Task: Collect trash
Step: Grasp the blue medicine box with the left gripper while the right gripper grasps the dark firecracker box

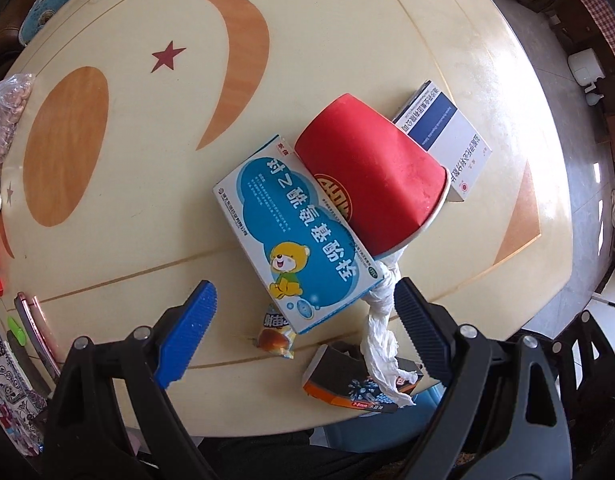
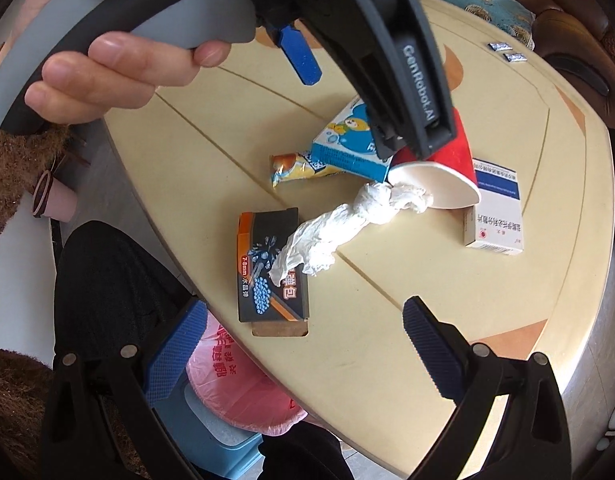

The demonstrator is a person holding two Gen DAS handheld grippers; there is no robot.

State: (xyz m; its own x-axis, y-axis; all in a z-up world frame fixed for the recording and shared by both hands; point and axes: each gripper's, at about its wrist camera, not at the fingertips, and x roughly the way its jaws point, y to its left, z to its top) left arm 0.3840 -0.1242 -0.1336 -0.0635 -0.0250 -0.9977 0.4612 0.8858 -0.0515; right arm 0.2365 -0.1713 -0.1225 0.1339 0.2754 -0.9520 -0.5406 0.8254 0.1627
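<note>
A pile of trash lies on the cream table [image 1: 147, 208]. It holds a blue medicine box with a bear [image 1: 295, 232], a red paper cup [image 1: 371, 172] on its side, a white and blue box [image 1: 443, 140], a twisted white tissue [image 1: 381, 320], a snack wrapper [image 1: 275, 334] and a dark orange-edged box [image 1: 347, 380]. My left gripper [image 1: 305, 286] points down over the blue box's near end, open and empty. In the right wrist view the right gripper [image 2: 305, 310] is open just past the dark box [image 2: 267, 264], near the tissue [image 2: 347, 220]. A hand [image 2: 107, 76] holds the left gripper [image 2: 347, 116] above the pile.
A bin lined with a pink bag [image 2: 243, 384] stands below the table's near edge. A bag of nuts [image 1: 7, 120] and a phone [image 1: 35, 332] lie at the left rim. Two small foil packets [image 2: 503, 50] sit at the far side, with cushioned chairs [image 2: 487, 4] around.
</note>
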